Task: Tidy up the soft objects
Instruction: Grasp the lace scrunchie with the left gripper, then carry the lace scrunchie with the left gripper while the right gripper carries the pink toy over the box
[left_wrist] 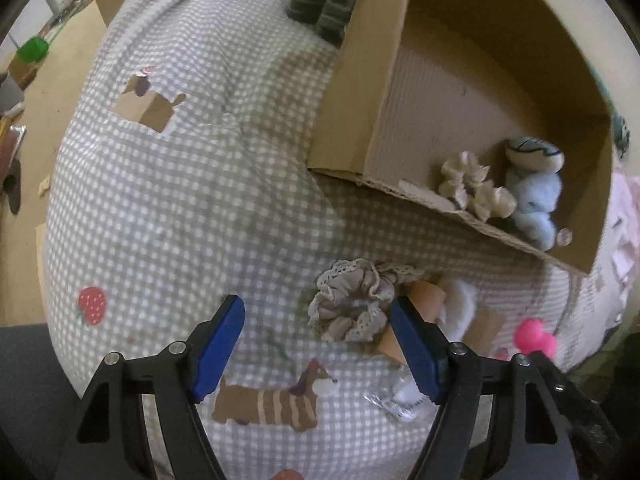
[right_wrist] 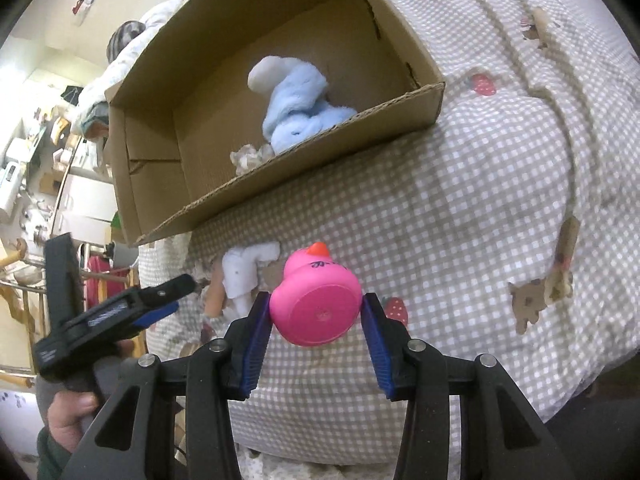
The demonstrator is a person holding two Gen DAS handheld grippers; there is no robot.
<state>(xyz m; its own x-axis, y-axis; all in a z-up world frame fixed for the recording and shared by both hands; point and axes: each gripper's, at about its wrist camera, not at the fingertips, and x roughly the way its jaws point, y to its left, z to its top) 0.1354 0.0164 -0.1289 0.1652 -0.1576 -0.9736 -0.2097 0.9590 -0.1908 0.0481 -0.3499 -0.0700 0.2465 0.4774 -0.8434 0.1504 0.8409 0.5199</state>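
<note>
My left gripper (left_wrist: 316, 304) hangs open over the checked bedspread (left_wrist: 180, 200). A beige lace scrunchie (left_wrist: 352, 300) lies under its tips, close to the right finger, and the pads do not press on it. Beside the scrunchie lies a white soft toy (left_wrist: 460, 308). My right gripper (right_wrist: 316, 296) is shut on a pink rubber duck (right_wrist: 316, 304), with the pads against its sides and its flat base facing the camera. The open cardboard box (right_wrist: 280, 184) holds a light blue plush (right_wrist: 296, 108) and a cream scrunchie (left_wrist: 476, 188). In the right wrist view the left gripper (right_wrist: 180, 294) appears at the left, held by a hand.
A clear plastic wrapper (left_wrist: 400, 398) lies by the left gripper's right finger. Grey striped fabric (left_wrist: 324, 0) sits behind the box. The bed's edge drops to a wooden floor (left_wrist: 52, 80) on the left, with a green item (left_wrist: 34, 50) and clutter. Shelves and furniture (right_wrist: 48, 160) stand beyond the box.
</note>
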